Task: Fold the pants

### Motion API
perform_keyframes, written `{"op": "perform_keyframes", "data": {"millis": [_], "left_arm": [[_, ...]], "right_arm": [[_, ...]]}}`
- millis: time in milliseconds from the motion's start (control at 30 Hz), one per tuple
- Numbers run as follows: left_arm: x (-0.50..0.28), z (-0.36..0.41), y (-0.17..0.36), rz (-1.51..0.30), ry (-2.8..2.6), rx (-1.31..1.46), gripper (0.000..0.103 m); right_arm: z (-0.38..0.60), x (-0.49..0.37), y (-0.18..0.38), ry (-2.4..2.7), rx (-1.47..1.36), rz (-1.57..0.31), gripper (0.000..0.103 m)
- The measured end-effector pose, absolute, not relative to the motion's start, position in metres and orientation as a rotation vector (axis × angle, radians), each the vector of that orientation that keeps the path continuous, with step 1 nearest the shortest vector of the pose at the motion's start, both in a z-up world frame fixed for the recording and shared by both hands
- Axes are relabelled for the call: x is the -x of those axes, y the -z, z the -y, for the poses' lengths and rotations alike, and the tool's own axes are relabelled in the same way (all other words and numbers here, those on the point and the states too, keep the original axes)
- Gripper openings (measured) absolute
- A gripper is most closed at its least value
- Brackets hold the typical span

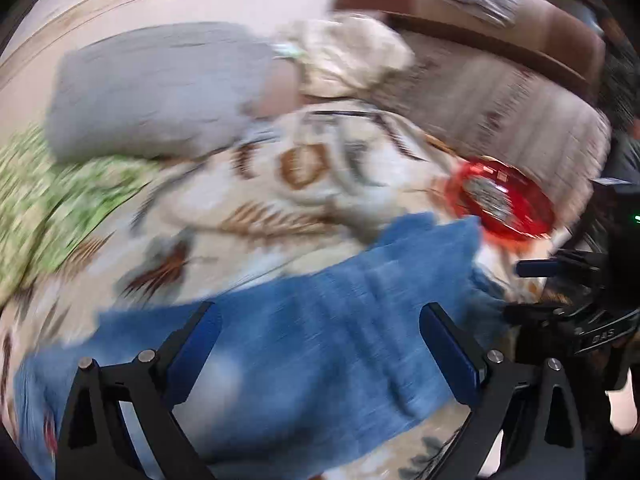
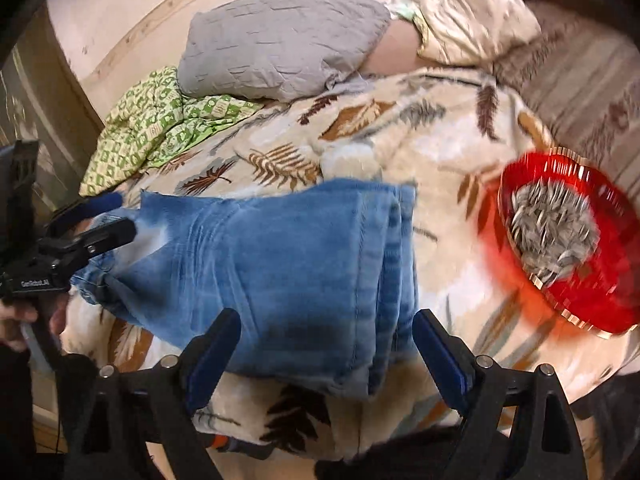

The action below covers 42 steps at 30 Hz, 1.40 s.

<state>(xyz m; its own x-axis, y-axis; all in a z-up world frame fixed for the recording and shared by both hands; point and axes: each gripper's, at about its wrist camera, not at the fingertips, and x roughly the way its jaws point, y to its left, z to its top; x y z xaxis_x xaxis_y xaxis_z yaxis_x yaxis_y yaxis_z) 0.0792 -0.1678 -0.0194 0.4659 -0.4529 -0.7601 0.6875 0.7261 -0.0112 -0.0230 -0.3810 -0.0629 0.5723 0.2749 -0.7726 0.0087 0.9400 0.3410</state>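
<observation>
A leaf-print blanket covers the bed. On it lie the folded blue pants, left of a red bowl. Over the pants, both tilted downward, the left hand-held gripper and right hand-held gripper gape wide, holding nothing.

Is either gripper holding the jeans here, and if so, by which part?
Nothing is held. The left gripper and right gripper are both open above the folded jeans, which lie on the blanket.
</observation>
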Motion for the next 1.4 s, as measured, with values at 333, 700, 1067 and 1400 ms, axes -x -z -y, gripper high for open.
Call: {"op": "perform_keyframes", "data": {"millis": [333, 700, 1067, 1400], "left_arm": [[-0.093, 0.252, 0.032, -0.822, 0.841, -0.430, 0.099], [-0.111, 0.295, 0.053, -0.869, 0.906, -0.537, 0.099], [-0.124, 0.378, 0.096, -1.024, 1.156, -0.743, 0.096], [-0.131, 0.383, 0.091, -1.049, 1.140, -0.661, 0.009]], "right_arm": [[0.409, 0.022, 0.125, -0.214, -0.562, -1.003, 0.089], [0.412, 0.016, 0.129, -0.275, -0.539, -0.951, 0.024], [0.421, 0.023, 0.133, -0.222, -0.538, -0.971, 0.022], [0.430, 0.024, 0.123, -0.193, -0.521, -0.945, 0.019]]}}
